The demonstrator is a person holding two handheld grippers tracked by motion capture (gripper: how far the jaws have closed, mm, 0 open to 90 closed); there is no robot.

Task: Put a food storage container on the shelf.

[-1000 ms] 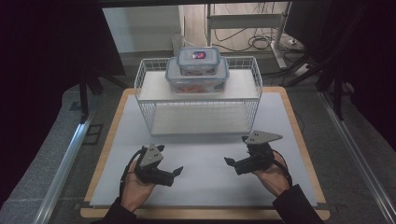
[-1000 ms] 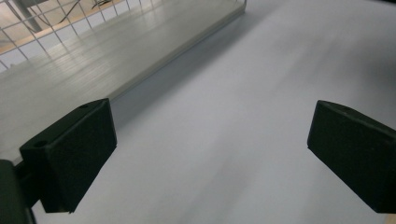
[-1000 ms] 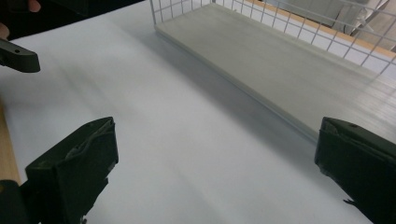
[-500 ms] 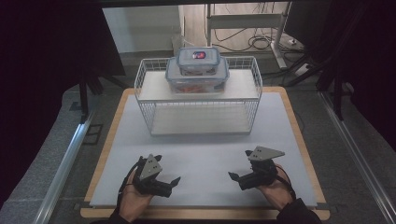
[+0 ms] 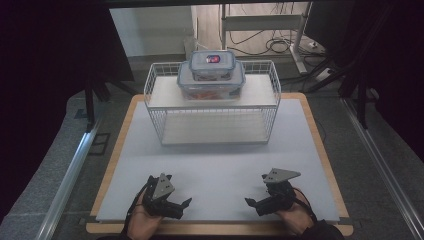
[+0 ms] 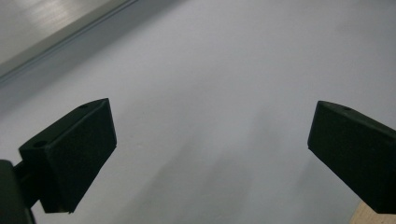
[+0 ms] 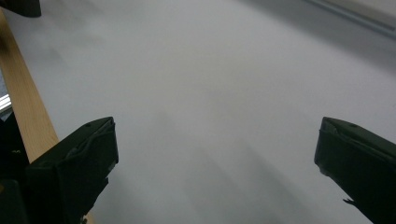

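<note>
Pale grey matting covered the counter [image 5: 220,165], framed by a wooden rim. Nearest the claws stood two clear lidded containers, the small one [image 5: 212,64] stacked on the larger one [image 5: 211,86], atop a white wire basket [image 5: 212,117] by the far edge. Well apart from them, at the near edge, the left claw [image 5: 184,205] and right claw [image 5: 251,203] rested with jaws spread wide, holding nothing.
</note>
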